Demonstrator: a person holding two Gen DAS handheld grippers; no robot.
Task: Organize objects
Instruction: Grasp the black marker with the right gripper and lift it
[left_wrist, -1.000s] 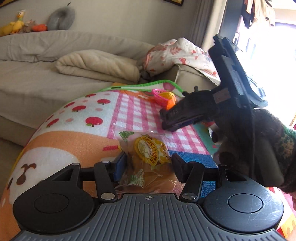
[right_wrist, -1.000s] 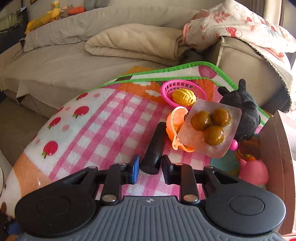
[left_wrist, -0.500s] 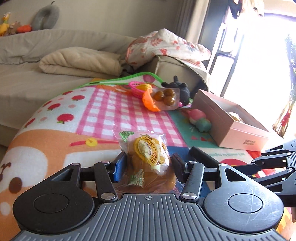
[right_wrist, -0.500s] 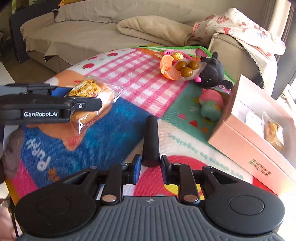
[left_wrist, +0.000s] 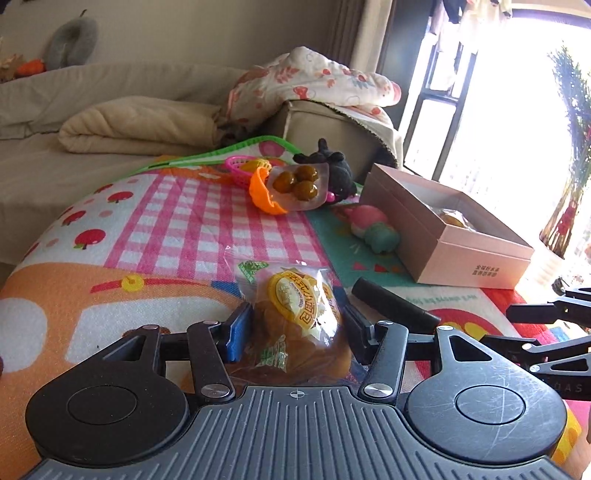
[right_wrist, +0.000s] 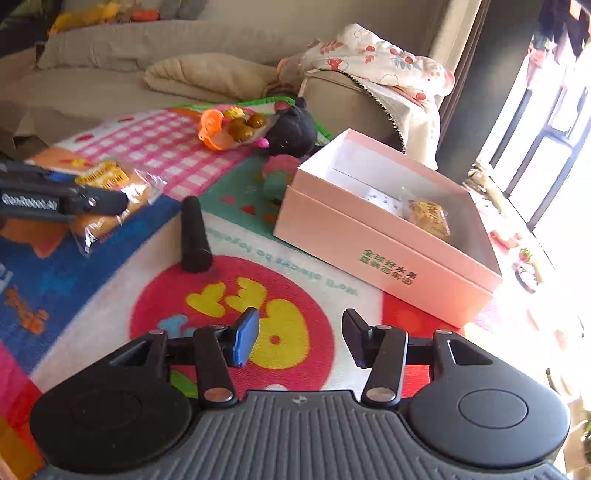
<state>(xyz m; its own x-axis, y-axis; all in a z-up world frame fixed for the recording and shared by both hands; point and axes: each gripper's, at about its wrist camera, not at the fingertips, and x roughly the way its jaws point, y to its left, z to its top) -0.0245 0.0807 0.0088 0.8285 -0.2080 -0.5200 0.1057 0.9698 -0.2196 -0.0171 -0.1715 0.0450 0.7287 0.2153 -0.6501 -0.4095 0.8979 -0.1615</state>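
The left claw (left_wrist: 295, 325) is clamped on a wrapped bread bun (left_wrist: 295, 314) at lower centre of the left wrist view, held above a colourful play mat (left_wrist: 177, 221). The right claw (right_wrist: 300, 338), low in its own view, has just been opening and stands parted with nothing between its pads; the black cylinder (right_wrist: 195, 236) lies on the mat ahead, left of centre. An open pink box (right_wrist: 388, 236) sits at right, another wrapped bun (right_wrist: 428, 216) inside.

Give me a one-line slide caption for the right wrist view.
Right gripper, jaws just opened and empty, above the play mat; black cylinder lies ahead beside the pink box.
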